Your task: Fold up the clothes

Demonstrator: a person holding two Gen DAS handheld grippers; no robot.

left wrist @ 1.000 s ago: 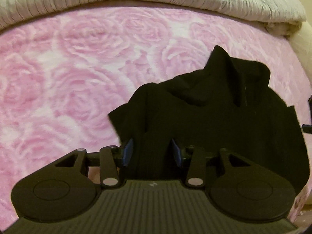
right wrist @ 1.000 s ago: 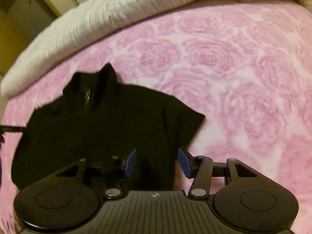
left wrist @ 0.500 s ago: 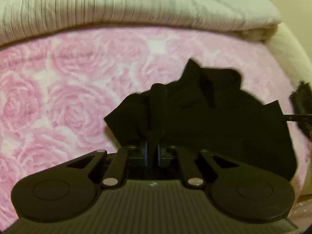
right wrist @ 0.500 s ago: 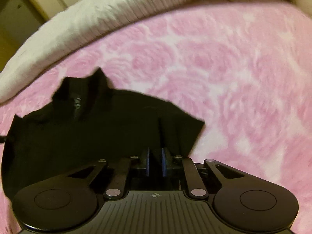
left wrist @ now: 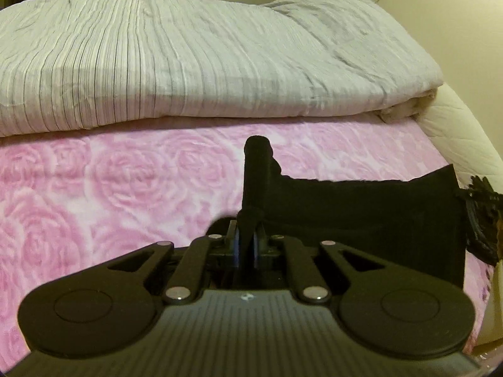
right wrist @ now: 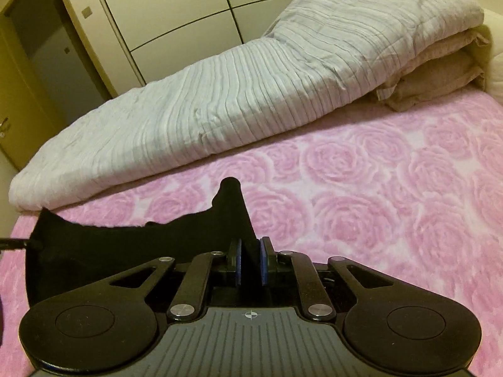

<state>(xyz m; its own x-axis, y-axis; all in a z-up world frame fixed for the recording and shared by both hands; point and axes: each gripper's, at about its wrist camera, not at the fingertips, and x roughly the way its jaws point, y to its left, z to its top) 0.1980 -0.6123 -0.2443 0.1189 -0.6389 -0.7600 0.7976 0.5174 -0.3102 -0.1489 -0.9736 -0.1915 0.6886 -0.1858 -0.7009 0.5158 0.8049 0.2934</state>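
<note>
A black, soft fabric garment hangs stretched between the two grippers above a bed covered with a pink plush bedspread patterned with large roses. The left gripper has its blue-padded jaws pressed together on a bunched fold of the black garment; a rounded tuft of cloth sticks up just beyond the pads. From there the cloth runs as a taut dark band toward the right edge of the bed, where the other black gripper shows at the border of the left wrist view.

The right gripper likewise pinches a gathered fold of the garment between its blue pads, with a peak of fabric rising past the fingertips. The cloth sags slightly in the middle and spreads away to the left side of that view, above the near edge of the bedspread.

Along the far edge of the bed lies a folded grey-white quilt with fine ribbed stripes, a beige layer showing at its folded end. Behind it stand cream wardrobe doors.
</note>
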